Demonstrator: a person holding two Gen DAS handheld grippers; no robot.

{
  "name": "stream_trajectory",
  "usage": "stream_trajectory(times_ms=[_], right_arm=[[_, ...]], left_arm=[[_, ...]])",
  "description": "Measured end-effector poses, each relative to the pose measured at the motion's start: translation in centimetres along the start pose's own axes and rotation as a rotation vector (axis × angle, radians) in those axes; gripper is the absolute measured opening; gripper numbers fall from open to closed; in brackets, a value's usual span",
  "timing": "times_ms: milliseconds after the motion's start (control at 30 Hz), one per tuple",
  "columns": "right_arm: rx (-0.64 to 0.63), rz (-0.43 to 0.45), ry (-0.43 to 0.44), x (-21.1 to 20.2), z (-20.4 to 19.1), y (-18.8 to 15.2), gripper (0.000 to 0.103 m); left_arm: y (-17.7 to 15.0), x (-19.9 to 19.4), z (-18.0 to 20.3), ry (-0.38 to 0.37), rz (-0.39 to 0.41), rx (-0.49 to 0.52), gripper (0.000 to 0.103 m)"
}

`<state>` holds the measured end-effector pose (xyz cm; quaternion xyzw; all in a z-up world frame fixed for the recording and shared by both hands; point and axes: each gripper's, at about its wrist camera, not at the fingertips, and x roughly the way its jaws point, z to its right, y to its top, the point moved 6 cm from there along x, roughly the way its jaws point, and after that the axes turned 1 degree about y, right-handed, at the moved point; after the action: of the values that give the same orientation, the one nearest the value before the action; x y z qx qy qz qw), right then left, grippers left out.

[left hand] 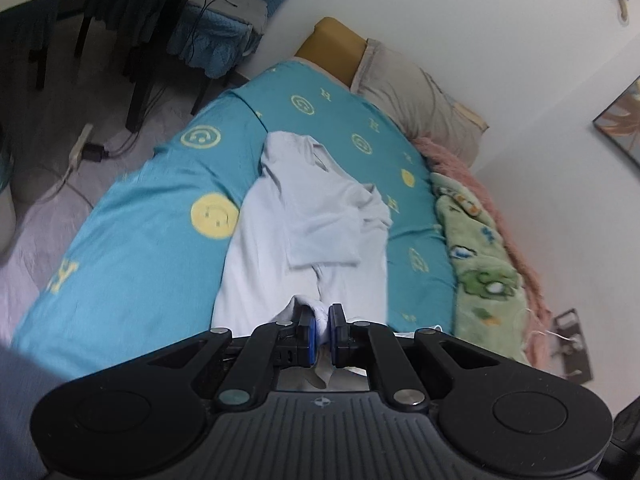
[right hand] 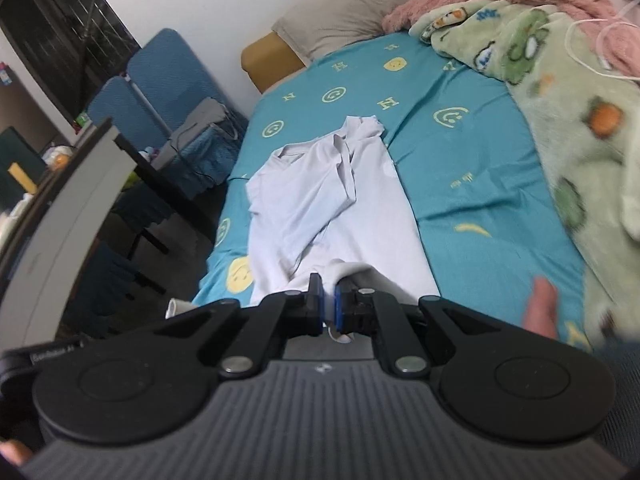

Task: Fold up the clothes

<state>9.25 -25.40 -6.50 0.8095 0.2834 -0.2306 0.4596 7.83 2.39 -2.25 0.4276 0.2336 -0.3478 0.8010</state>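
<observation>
A white T-shirt [left hand: 304, 224] lies lengthwise on the teal bed sheet [left hand: 152, 240], collar end far, both sleeves folded in over the body. My left gripper [left hand: 323, 316] is shut on the shirt's near hem, with cloth pinched between the blue pads. In the right wrist view the same shirt [right hand: 320, 200] stretches away over the sheet [right hand: 472, 184]. My right gripper [right hand: 327, 292] is shut on the near hem too, a fold of white cloth bunched between its pads.
A green and pink fleece blanket [right hand: 560, 92] is heaped along the wall side of the bed. A grey pillow [right hand: 352, 12] lies at the head. A dark table [right hand: 132, 160] and blue chairs [right hand: 160, 76] stand beside the bed. A power strip [left hand: 80, 148] lies on the floor.
</observation>
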Motion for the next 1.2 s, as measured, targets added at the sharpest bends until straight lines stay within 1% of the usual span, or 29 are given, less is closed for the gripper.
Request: stream_trajectory(times_ms=[67,200,300,367,467,567,667,700,767,833,900,933,967,1000,1033,1067,1100,1133,1200], right_arm=[[-0.023,-0.007,-0.019,3.2,0.1,1.3,0.009],[-0.130,-0.027,-0.081,9.6,0.1,3.1,0.009],[-0.179,-0.023,-0.097,13.6,0.4,3.8,0.009],[-0.200,-0.015,-0.098,16.0,0.8,4.1,0.009],[-0.266,-0.011,-0.116,19.2,1.6,3.9,0.009],[-0.300,-0.026,-0.132,21.7,2.4,3.2,0.010],[-0.292,-0.032,-0.133,22.9,2.8,2.9,0.010],[-0.289,-0.032,-0.133,23.0,2.8,2.8,0.011],[-0.280,-0.029,-0.132,22.5,2.8,2.9,0.011],[-0.272,-0.026,-0.131,22.0,2.8,3.0,0.011],[-0.264,-0.023,-0.129,21.6,2.7,3.1,0.012],[-0.259,-0.022,-0.129,21.3,2.7,3.1,0.014],[-0.255,-0.021,-0.128,21.1,2.7,3.2,0.015],[-0.251,-0.019,-0.128,20.9,2.7,3.2,0.019],[-0.239,-0.015,-0.124,20.5,2.7,3.3,0.037],[-0.222,-0.004,-0.119,19.8,2.8,3.3,0.050],[-0.204,0.010,-0.117,19.2,2.9,3.4,0.073],[-0.191,0.025,-0.117,18.6,2.9,3.4,0.082],[-0.170,0.046,-0.115,17.2,2.9,3.4,0.082]], left_arm=[[1.6,3.5,0.3,0.043,-0.002,0.035,0.007],[4.3,10.1,0.3,0.104,0.006,0.072,0.007],[5.8,14.2,0.1,0.144,0.028,0.106,0.007],[6.5,16.8,-0.3,0.177,0.034,0.133,0.008],[6.8,20.2,-0.9,0.192,0.013,0.159,0.008],[6.5,22.9,-1.5,0.218,0.006,0.196,0.008],[5.8,24.5,-2.4,0.244,-0.009,0.225,0.009],[5.5,24.9,-2.6,0.256,-0.011,0.241,0.012],[5.1,25.0,-2.4,0.272,-0.007,0.290,0.013],[4.8,24.5,-2.2,0.269,0.000,0.297,0.021],[4.6,23.7,-1.8,0.247,-0.010,0.295,0.045],[4.4,23.0,-1.6,0.243,-0.004,0.303,0.049],[4.3,22.3,-1.4,0.238,0.002,0.312,0.056],[4.1,21.5,-1.3,0.246,0.010,0.322,0.064],[3.9,20.6,-1.2,0.246,0.016,0.329,0.067],[3.6,19.8,-1.0,0.246,0.022,0.337,0.072],[3.3,18.8,-1.0,0.241,0.029,0.343,0.075],[3.0,17.9,-1.0,0.237,0.038,0.346,0.076],[2.2,16.2,-0.8,0.252,0.047,0.361,0.079]])
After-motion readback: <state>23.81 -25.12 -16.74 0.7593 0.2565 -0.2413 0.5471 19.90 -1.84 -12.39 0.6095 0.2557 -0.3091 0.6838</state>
